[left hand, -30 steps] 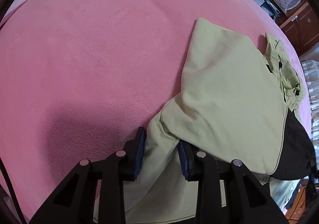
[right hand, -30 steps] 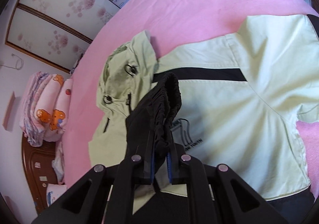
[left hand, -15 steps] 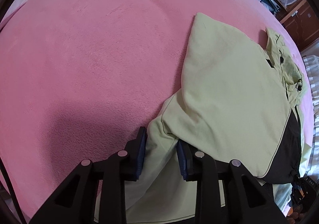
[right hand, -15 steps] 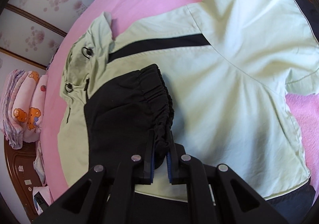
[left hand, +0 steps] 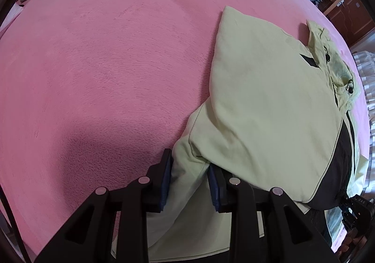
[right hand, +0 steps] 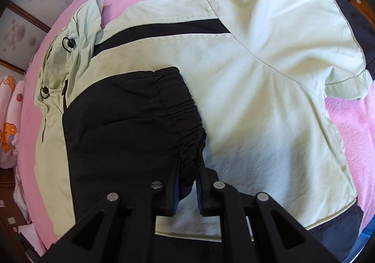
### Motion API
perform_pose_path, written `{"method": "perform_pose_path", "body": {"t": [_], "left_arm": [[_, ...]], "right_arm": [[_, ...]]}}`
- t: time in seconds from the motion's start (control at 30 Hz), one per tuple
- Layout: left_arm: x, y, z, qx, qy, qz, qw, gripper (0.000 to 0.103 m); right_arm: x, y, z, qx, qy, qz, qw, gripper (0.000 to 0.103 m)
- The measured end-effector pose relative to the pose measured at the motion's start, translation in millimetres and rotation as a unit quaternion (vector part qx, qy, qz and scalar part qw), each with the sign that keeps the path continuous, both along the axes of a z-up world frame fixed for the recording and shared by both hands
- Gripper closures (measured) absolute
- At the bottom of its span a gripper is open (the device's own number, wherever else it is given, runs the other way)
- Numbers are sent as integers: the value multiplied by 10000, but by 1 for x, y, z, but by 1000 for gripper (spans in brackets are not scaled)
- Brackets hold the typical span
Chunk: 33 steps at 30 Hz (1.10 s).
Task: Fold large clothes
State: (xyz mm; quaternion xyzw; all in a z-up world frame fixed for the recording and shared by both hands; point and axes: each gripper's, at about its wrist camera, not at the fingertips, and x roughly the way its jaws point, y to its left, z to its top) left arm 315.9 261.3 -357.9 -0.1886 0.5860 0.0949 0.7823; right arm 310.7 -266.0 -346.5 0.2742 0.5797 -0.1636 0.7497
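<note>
Already the pale green jacket [left hand: 269, 103] lies spread on the pink bedspread [left hand: 105, 64], and the left wrist view shows one sleeve folded in across the body. The left gripper [left hand: 189, 181] points steeply down at the near edge, its blue pads partly apart with a thick fold of green cloth filling the gap between them; they look to be pressing on it, so I take it as gripped. Off to the right the hood [left hand: 332, 71] sits bunched with its black cord stoppers showing, and a dark panel runs along the far side.

From the right wrist view, the jacket [right hand: 257, 87] lies with a black band across its chest. The black sleeve [right hand: 121, 122] is laid over the front, its elastic cuff [right hand: 187, 117] gathered and puckered. The right gripper [right hand: 187, 192] has that cuff between its narrow jaws, which have just been easing apart a little; from here it is hard to say if the right-hand pad touches the cloth, though the left-hand one does. A stack of pink printed bedding [right hand: 9, 110] sits beyond the bed edge.

By my reckoning both sleeves are now brought in. Letting go, then folding the body and hood into a compact bundle, is left.
</note>
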Motion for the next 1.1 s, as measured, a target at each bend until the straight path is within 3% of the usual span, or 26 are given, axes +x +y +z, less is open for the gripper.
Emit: {"method": "perform_pose_path", "body": {"t": [0.13,0.3,0.47,0.63,0.77,0.97,1.0,1.07,1.1], "left_arm": [[1,-5,10,-4,83,-244,9997,75],[-4,-19,35,113,68,-721,9973,75],[-4,-49,59,-126,-53,-1329,9910,75],[4,-93,69,-452,-164,-1990,9788,75],[12,-126,63,-787,-242,-2332,9689,75],[22,-153,40,-1331,-59,-2495,9592,76],[23,-155,35,-1430,6,-2500,9576,77],[23,-159,25,-1476,138,-2458,9579,90],[24,-159,20,-1481,195,-2427,9585,90]], "right_arm": [[-5,1,13,-208,81,-146,9996,81],[-16,9,37,-480,11,-135,9988,81],[-25,35,65,-914,-201,401,9948,81],[-25,70,84,-1136,-482,1020,9871,81],[-24,99,85,-646,-880,1464,9832,81],[-17,137,60,-160,-960,2112,9726,81],[-18,143,56,-83,-1018,2207,9700,81],[-19,151,49,40,-1095,2423,9640,81],[-18,153,44,112,-1107,2517,9614,81]]}}
